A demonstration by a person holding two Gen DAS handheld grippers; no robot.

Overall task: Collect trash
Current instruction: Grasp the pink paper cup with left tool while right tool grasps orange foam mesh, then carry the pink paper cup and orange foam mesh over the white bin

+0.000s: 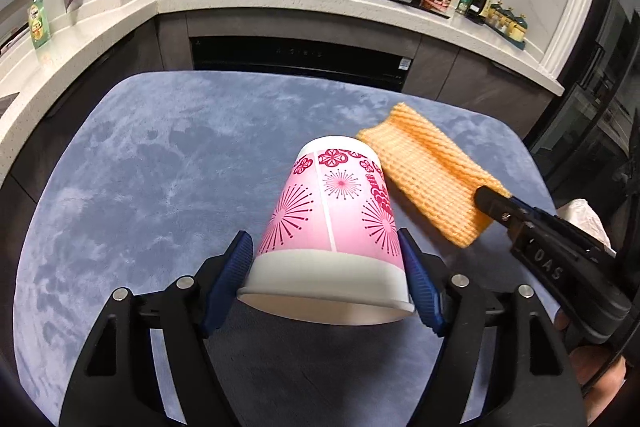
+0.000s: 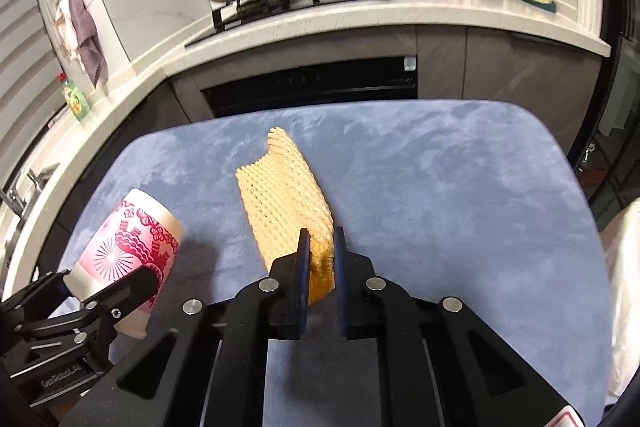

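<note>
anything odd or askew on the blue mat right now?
No spill or damage visible. The pink paper cup is tipped over, gripped by the left gripper; the orange foam net is pinched at one end by the right gripper.

Both the left gripper [image 1: 326, 267] and right gripper [image 2: 322, 263] are matte black frames with round silver screws and ribbed blue finger pads [image 1: 236, 261]. White "DAS" lettering marks the right one; bare skin shows at four o'clock.
</note>
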